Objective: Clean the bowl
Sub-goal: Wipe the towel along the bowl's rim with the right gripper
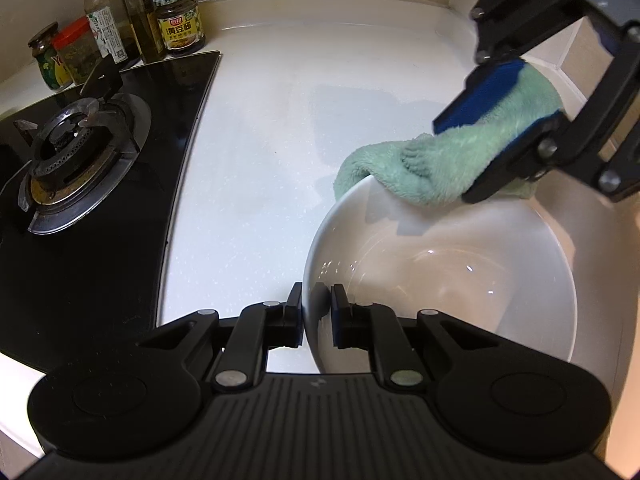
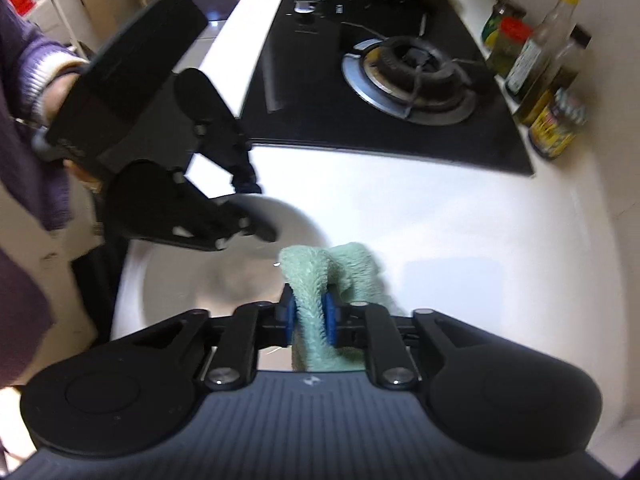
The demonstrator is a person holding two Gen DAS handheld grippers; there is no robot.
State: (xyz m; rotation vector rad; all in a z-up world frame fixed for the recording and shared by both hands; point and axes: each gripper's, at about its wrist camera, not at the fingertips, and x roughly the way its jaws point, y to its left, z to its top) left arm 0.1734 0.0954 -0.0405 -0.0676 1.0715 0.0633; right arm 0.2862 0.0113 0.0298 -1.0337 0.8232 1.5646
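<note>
Two grips: left gripper (image 1: pixel 316 312) is pinching the slick, breakable bowl (image 1: pixel 460 280) by its rim, right gripper (image 2: pixel 308 320) is slackening around the soft cloth (image 2: pixel 312 280).

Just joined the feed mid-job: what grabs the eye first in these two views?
The white bowl fills the near right of the left wrist view, its rim pinched by the left gripper. Over its far rim drapes a green cloth, sitting between the right gripper's blue pads; how firmly they press it is unclear. Beyond the white counter, a black gas hob sits on the left with jars and bottles behind it.
</note>
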